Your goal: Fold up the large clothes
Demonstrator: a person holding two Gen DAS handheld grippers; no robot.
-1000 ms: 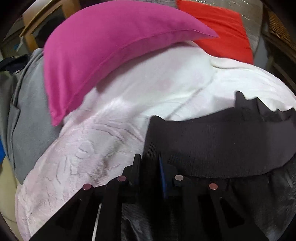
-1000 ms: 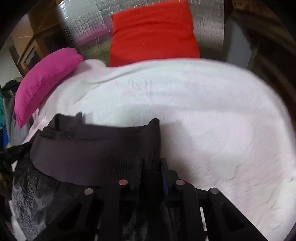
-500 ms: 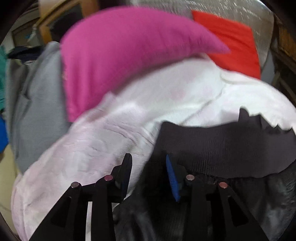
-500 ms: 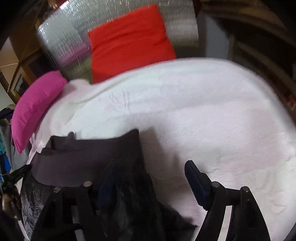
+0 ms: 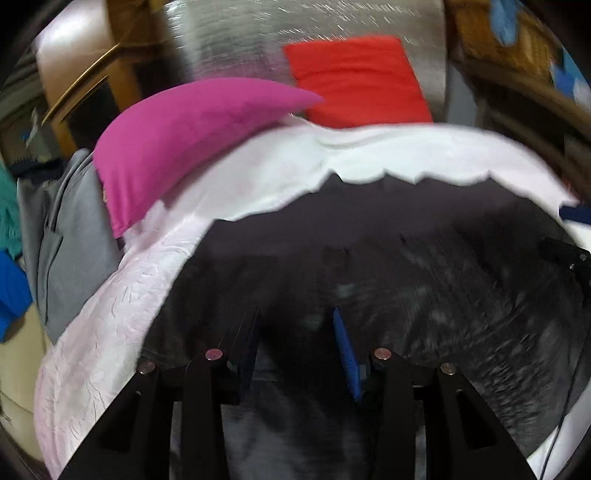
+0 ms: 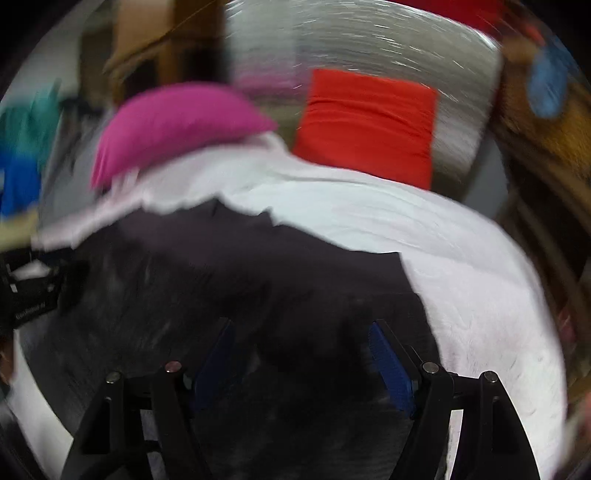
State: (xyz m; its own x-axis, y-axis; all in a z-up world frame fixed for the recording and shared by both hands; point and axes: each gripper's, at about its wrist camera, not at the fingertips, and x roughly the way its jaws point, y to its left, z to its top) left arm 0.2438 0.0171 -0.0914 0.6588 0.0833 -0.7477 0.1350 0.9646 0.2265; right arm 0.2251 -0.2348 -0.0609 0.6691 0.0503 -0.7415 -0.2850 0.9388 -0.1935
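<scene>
A large dark garment [image 5: 406,236] lies spread on the white bedspread [image 5: 258,173], its far edge jagged against the white. My left gripper [image 5: 295,317] hovers over the garment's near part. Its jaws are opening, and nothing is pinched between the blue pads [image 5: 345,354]. In the right wrist view the same dark garment [image 6: 258,266] fills the middle. My right gripper [image 6: 301,328] stands wide open above it and holds nothing. Both views are blurred by motion. The other gripper's body shows at each view's edge.
A magenta pillow [image 5: 184,140] and a red pillow [image 5: 358,81] lean at the head of the bed against a silvery panel [image 5: 295,33]. A grey garment [image 5: 70,229] hangs off the left side. Bare bedspread [image 6: 461,258] lies right of the garment.
Both grippers were shut on the garment's ribbed edge a second ago. Both have let go, opened and drawn back, so more of the spread garment lies ahead of them.
</scene>
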